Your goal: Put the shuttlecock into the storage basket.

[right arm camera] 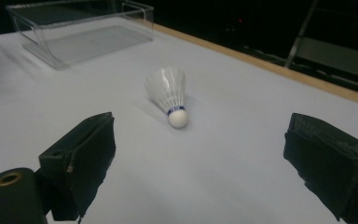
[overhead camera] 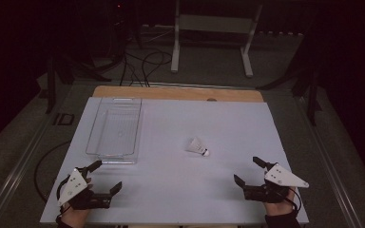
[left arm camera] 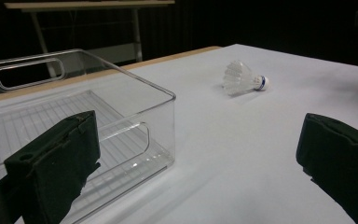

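A white shuttlecock [overhead camera: 197,146] lies on its side near the middle of the white table, cork tip toward the front right. In the left gripper view the shuttlecock [left arm camera: 243,78] is far ahead; in the right gripper view the shuttlecock [right arm camera: 169,94] lies just beyond the jaws, cork toward me. A clear plastic bin [overhead camera: 114,129] stands empty at the left. My left gripper [overhead camera: 106,176] rests open at the front left, near the bin's front corner. My right gripper [overhead camera: 249,170] rests open at the front right, with nothing between its jaws.
The white sheet [overhead camera: 228,123] covers the wooden tabletop, whose bare strip [overhead camera: 171,92] shows at the far edge. Beyond it stand a white metal frame [overhead camera: 212,33] and cables on the floor [overhead camera: 142,64]. The bin's near wall [left arm camera: 135,140] stands close to my left jaw.
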Action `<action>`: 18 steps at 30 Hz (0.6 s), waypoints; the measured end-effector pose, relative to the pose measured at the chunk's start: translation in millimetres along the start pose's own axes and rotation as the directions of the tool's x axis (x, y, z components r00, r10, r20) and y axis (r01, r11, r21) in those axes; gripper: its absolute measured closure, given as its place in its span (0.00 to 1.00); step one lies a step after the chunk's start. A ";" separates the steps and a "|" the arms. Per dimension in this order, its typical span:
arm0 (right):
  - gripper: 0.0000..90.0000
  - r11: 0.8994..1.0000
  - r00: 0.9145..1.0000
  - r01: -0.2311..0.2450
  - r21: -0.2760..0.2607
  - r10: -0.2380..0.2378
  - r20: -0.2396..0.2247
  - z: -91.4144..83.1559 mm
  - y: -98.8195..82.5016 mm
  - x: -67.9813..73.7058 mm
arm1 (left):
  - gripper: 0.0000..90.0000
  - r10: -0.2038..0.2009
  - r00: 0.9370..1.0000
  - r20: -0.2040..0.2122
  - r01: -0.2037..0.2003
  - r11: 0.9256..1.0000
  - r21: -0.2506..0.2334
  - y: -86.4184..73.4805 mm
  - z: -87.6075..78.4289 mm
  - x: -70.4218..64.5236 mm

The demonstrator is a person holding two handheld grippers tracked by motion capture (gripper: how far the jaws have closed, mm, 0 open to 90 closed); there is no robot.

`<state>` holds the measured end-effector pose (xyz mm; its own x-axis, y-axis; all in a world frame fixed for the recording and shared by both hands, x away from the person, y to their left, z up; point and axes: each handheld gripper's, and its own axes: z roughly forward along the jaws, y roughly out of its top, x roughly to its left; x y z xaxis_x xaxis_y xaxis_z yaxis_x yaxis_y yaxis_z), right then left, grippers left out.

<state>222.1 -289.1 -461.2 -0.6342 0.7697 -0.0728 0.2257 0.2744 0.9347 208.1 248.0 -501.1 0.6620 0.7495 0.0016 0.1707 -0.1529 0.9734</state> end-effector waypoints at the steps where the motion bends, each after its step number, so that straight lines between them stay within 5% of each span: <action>1: 0.10 1.000 1.000 -0.002 0.000 0.002 -0.004 -0.6 3.0 -0.4 | 0.00 0.002 1.000 0.001 -0.002 1.000 0.003 0.0 0.0 0.2; 11: 0.10 0.999 0.999 0.041 0.000 -0.041 -0.017 -1.3 37.2 -8.5 | 0.00 -0.004 1.000 0.012 0.004 1.000 0.003 1.0 0.9 -1.8; 18: 0.10 1.000 1.000 0.019 -0.004 -0.019 -0.017 3.3 53.7 -15.3 | 0.00 -0.013 1.000 0.010 0.013 1.000 0.001 0.4 0.8 -0.4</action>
<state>246.3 -284.2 -411.0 -0.6510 0.7544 -0.0844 0.2110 0.2866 0.9345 208.5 247.1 -500.9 0.6670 0.7449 -0.0133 0.1802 -0.1439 0.9730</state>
